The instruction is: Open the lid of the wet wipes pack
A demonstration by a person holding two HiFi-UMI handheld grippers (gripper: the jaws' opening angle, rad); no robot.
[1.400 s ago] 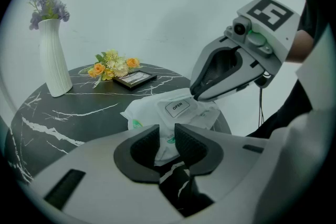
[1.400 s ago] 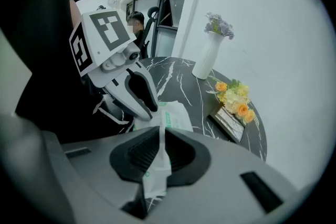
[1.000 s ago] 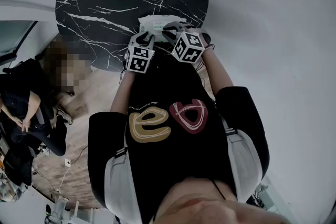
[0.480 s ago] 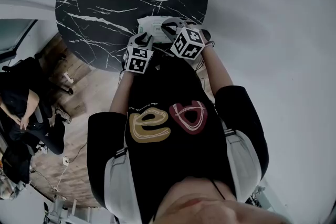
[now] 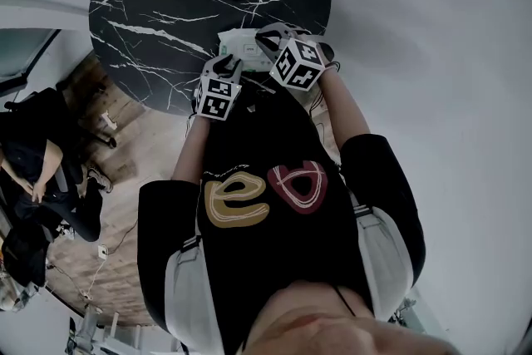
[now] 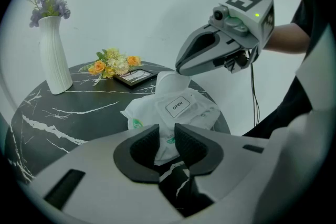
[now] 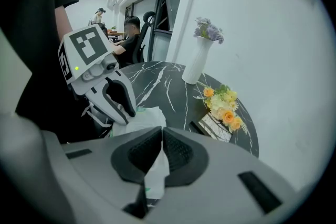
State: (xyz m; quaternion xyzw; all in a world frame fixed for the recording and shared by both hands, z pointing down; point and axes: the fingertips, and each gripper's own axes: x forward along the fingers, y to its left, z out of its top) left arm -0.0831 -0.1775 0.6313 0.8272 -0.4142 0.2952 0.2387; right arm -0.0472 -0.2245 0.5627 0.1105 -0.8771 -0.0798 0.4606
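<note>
Pack (image 6: 181, 113) of wet wipes lies at the near edge of the round black marble table (image 6: 68, 113), on my side of it; my left tongs (image 6: 167, 140) come at it from the near side, jaws set fairly wide with the pack's crimped near end filling the gap between the pads, so I read them as clamped on the pack; my right tongs (image 7: 161, 145) reach over from the other side, jaws just now closing and all but together, pinching a thin white sheet at the pack's far end and holding it raised above the rest; whether that sheet belongs to the lid I cannot tell; the white label (image 6: 177, 106) marked OPEN lies flat on top of the pack, between the two tongs; farther back on the table stand a white vase (image 6: 55, 57) with purple flowers, a bunch of yellow and orange flowers (image 6: 113, 64) and a picture frame (image 6: 134, 77) just beside the bunch.
</note>
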